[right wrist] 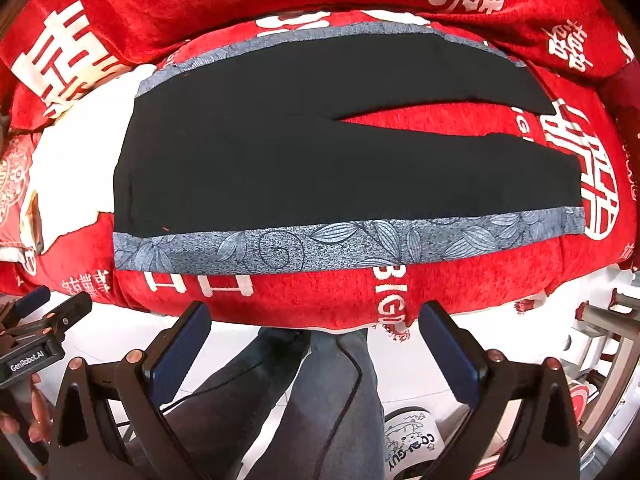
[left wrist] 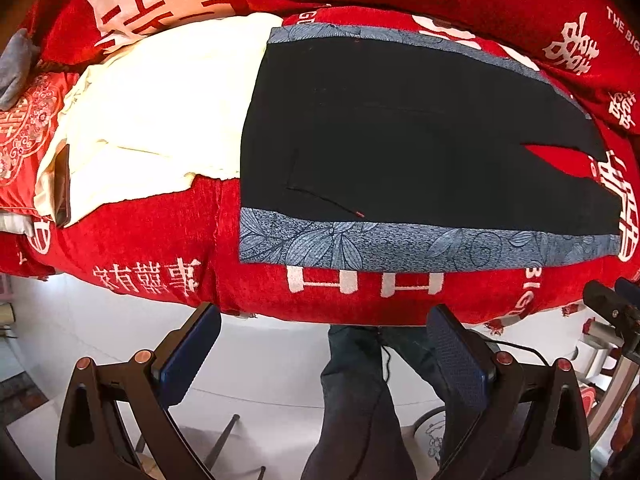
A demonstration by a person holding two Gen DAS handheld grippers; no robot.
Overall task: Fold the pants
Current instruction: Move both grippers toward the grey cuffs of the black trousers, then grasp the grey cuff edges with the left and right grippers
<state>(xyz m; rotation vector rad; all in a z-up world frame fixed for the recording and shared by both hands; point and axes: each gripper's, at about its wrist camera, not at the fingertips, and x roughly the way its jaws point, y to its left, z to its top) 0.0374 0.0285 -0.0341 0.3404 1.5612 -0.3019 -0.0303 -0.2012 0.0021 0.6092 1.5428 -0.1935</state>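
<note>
Left wrist view: the black pants with blue-grey leaf-patterned side stripes (left wrist: 400, 136) lie flat on a red plush sofa cover with white characters (left wrist: 160, 236), waist toward 9 o'clock, legs toward 3 o'clock. A cream cloth (left wrist: 160, 112) touches the waist at 9 o'clock. The left hand-held gripper (left wrist: 324, 354) hangs at 6 o'clock, jaws spread wide, holding nothing

Right wrist view: the right hand-held gripper (right wrist: 316, 348) is likewise wide and empty at 6 o'clock, off the sofa edge (the person's grey-trousered legs (right wrist: 320, 400) show below). The pants' legs part in a narrow V toward 3 o'clock
</note>
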